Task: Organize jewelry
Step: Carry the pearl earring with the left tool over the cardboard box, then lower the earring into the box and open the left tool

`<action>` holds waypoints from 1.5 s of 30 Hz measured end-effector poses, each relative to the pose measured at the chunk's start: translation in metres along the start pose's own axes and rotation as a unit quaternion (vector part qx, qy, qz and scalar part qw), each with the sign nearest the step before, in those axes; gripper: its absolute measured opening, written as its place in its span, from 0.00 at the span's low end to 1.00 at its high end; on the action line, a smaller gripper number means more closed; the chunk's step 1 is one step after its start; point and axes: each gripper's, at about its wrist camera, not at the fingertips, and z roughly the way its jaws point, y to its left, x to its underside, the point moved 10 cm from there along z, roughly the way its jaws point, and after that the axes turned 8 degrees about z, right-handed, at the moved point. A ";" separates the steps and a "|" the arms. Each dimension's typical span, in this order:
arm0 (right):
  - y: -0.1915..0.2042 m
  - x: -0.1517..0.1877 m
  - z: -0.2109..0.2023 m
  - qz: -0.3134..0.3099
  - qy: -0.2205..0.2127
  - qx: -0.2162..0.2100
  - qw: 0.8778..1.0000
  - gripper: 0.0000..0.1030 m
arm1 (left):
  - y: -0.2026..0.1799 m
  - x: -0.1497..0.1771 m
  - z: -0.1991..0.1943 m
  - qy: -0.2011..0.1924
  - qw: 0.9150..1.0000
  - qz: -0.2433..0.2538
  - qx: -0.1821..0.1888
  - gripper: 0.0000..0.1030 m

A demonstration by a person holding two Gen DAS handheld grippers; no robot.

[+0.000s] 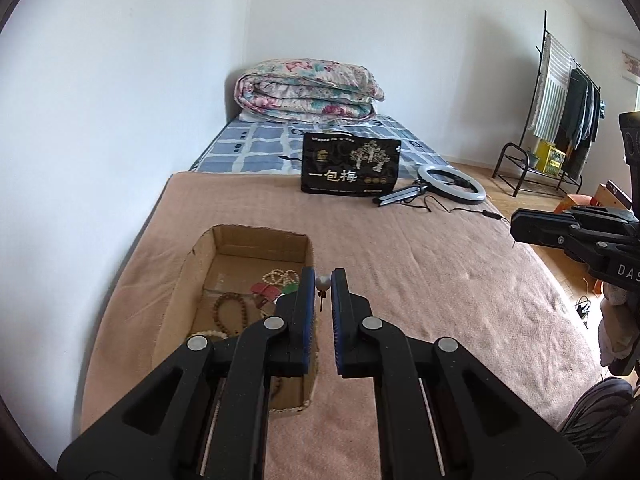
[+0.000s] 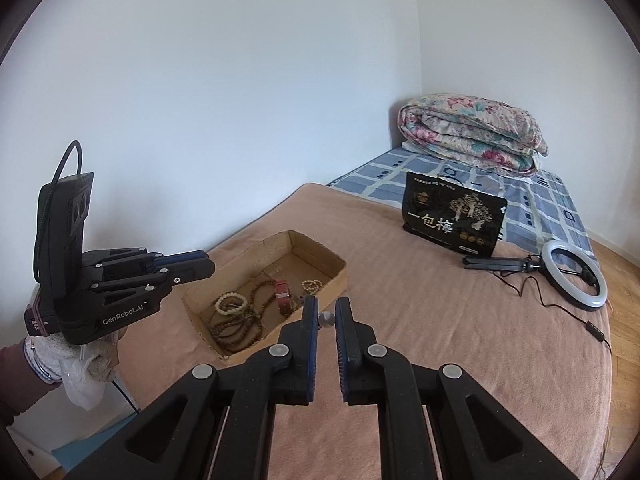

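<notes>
An open cardboard box (image 1: 256,242) lies on the brown blanket and holds bead bracelets (image 1: 230,312), a cream bead loop and a red strap. It also shows in the right wrist view (image 2: 320,256). My left gripper (image 1: 322,285) is shut on a pearl stud earring (image 1: 323,282), its pin pointing down, above the box's right edge. My right gripper (image 2: 327,319) is shut on a second pearl earring (image 2: 327,319), held above the blanket just right of the box. The left gripper (image 2: 196,266) appears at the left of the right wrist view, the right gripper (image 1: 516,230) at the right of the left wrist view.
A black snack bag (image 1: 350,162) stands further up the bed. A ring light (image 1: 450,184) with cable lies beside it. A folded floral quilt (image 1: 308,90) sits at the head. A clothes rack (image 1: 560,112) stands on the wooden floor to the right.
</notes>
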 end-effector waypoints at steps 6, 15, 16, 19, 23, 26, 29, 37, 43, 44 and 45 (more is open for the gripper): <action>0.032 0.006 0.029 -0.016 0.015 -0.019 1.000 0.06 | 0.043 0.018 0.004 0.014 0.999 -0.021 -0.023 0.06; 0.063 0.022 0.084 -0.028 0.046 -0.038 0.998 0.06 | 0.086 0.036 0.028 0.039 0.997 -0.046 -0.041 0.06; 0.065 0.024 0.089 -0.028 0.048 -0.039 0.998 0.06 | 0.089 0.038 0.031 0.041 0.997 -0.047 -0.042 0.06; 0.071 0.028 0.105 -0.029 0.055 -0.043 0.997 0.06 | 0.097 0.040 0.040 0.046 0.997 -0.050 -0.043 0.06; 0.081 0.032 0.124 -0.028 0.062 -0.045 0.997 0.06 | 0.105 0.041 0.054 0.052 0.996 -0.051 -0.044 0.06; 0.087 0.036 0.139 -0.036 0.066 -0.041 0.996 0.06 | 0.109 0.041 0.063 0.055 0.996 -0.050 -0.046 0.06; 0.092 0.041 0.152 -0.047 0.068 -0.036 0.996 0.06 | 0.111 0.041 0.071 0.058 0.996 -0.050 -0.047 0.06; 0.092 0.050 0.174 -0.055 0.081 -0.029 0.995 0.06 | 0.113 0.041 0.095 0.066 0.996 -0.047 -0.045 0.06; 0.089 0.051 0.184 -0.046 0.087 -0.029 0.995 0.06 | 0.115 0.043 0.110 0.073 0.995 -0.047 -0.045 0.06; 0.089 0.052 0.184 -0.048 0.088 -0.029 0.995 0.06 | 0.115 0.044 0.111 0.074 0.995 -0.047 -0.045 0.06; 0.089 0.053 0.185 -0.049 0.089 -0.029 0.994 0.06 | 0.116 0.044 0.113 0.075 0.995 -0.048 -0.045 0.06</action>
